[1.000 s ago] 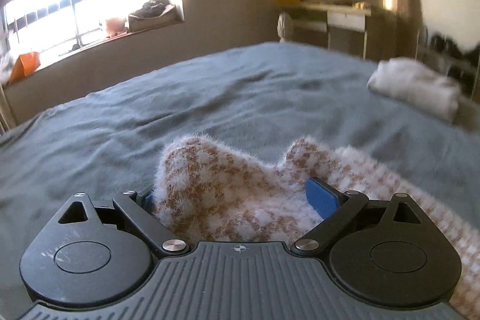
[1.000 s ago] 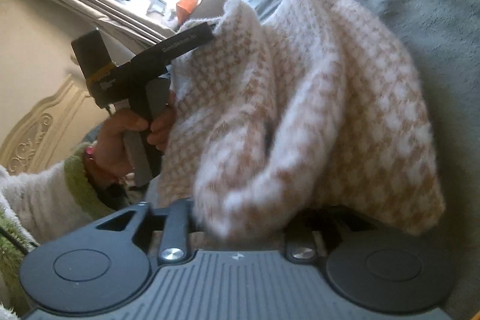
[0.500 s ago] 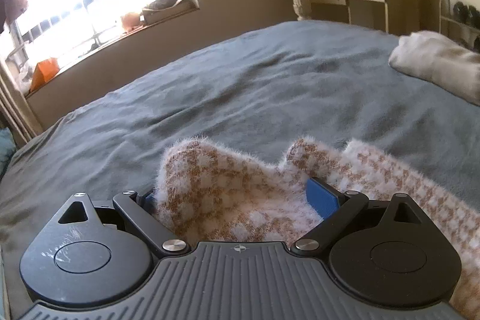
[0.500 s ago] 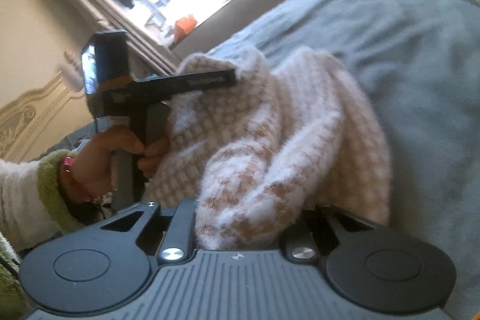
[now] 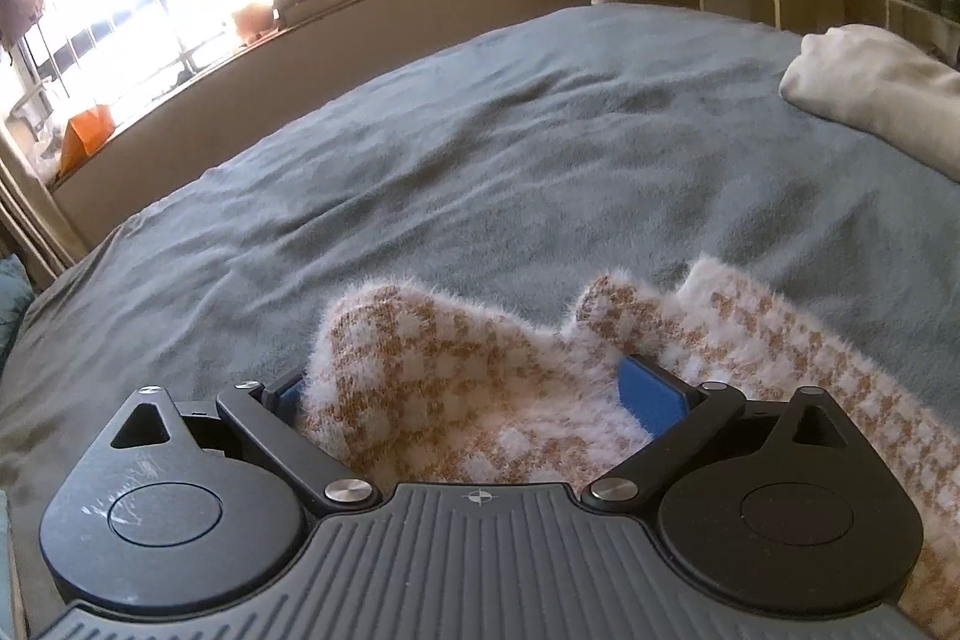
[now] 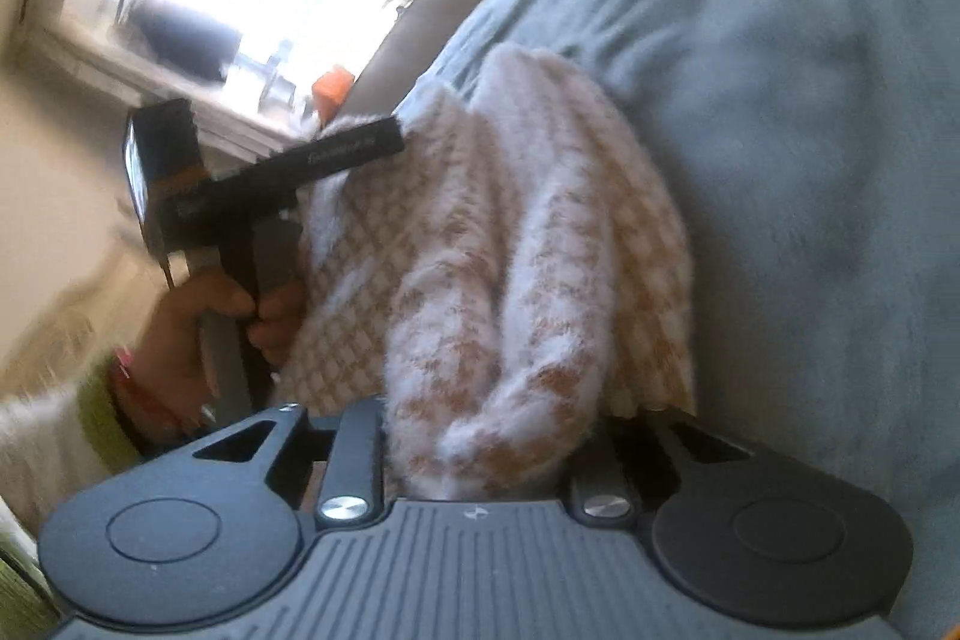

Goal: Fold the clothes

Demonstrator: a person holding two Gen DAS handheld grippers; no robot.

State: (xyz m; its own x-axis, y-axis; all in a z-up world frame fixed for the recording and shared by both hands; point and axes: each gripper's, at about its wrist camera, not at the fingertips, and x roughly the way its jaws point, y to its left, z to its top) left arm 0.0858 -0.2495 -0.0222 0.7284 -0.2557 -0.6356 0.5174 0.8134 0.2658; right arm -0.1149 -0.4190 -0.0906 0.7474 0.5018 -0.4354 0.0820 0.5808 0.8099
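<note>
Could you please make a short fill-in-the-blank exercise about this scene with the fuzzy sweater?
1. The checked sweater lies on a ____ blanket.
2. The pad of the left gripper is ____ in colour.
3. The right gripper has ____ fabric between its fingers.
4. A pale folded garment rests at the far ____ of the left wrist view.

Missing words: grey; blue; sweater; right

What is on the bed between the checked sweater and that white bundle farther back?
Nothing: in the left wrist view only bare grey blanket lies between the checked sweater and the white bundle.
</note>
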